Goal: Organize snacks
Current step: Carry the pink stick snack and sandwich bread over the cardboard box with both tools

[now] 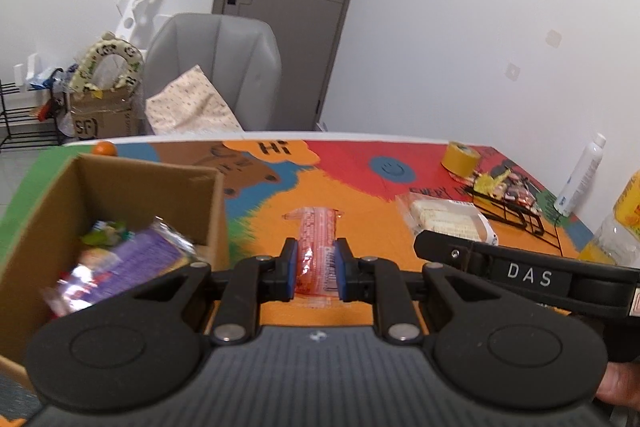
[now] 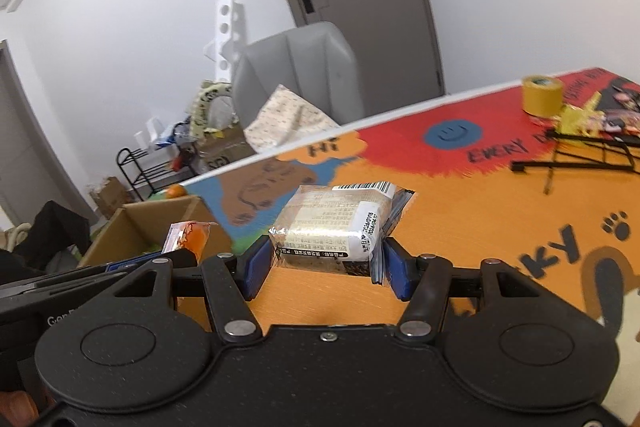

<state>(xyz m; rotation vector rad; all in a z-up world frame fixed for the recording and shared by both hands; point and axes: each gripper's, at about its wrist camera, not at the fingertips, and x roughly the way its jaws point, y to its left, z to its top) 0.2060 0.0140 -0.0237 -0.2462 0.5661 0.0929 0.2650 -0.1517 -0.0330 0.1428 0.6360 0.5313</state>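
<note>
- Snack stick (image 1: pixel 316 251) in the red-orange wrapper is clamped in the left gripper (image 1: pixel 317 269). Its long axis runs straight away from the camera toward 12 o'clock, far end sticking out past the fingertips over the surface (image 1: pixel 360 203), near end poking back toward 6.
- Left gripper is nearly closed, both blue pads (image 1: pixel 291 267) pressed on the stick's sides, so it's squeezing that and nothing else.
- Cardboard box (image 1: pixel 120 183) sits at about 9 o'clock of the left gripper, top open. Inside you can see a purple packet (image 1: pixel 136 263) and some green-wrapped stuff, pretty blurry.
- Wafer pack (image 2: pixel 332 227), the clear-wrapped block with a white label, is held in the right gripper (image 2: pixel 326 263). Long axis points away and a bit right, roughly 1 o'clock, and it looks tilted.
- Right gripper is about half open, wide enough for the pack, with blue pads (image 2: pixel 256 265) against both sides. So it's gripping the pack.
- From the right wrist view the stick's tip (image 2: pixel 188 237) shows at 9 o'clock, with the box (image 2: pixel 160 223) just behind it.
- Further out around 1–2 o'clock: a yellow tape roll (image 1: pixel 460 157), a black wire rack (image 1: pixel 516 211) with candy wrappers next to it, and a white bottle (image 1: pixel 580 175) near the surface's edge.
- Small orange fruit (image 1: pixel 105 149) sits just beyond the box's far corner.
</note>
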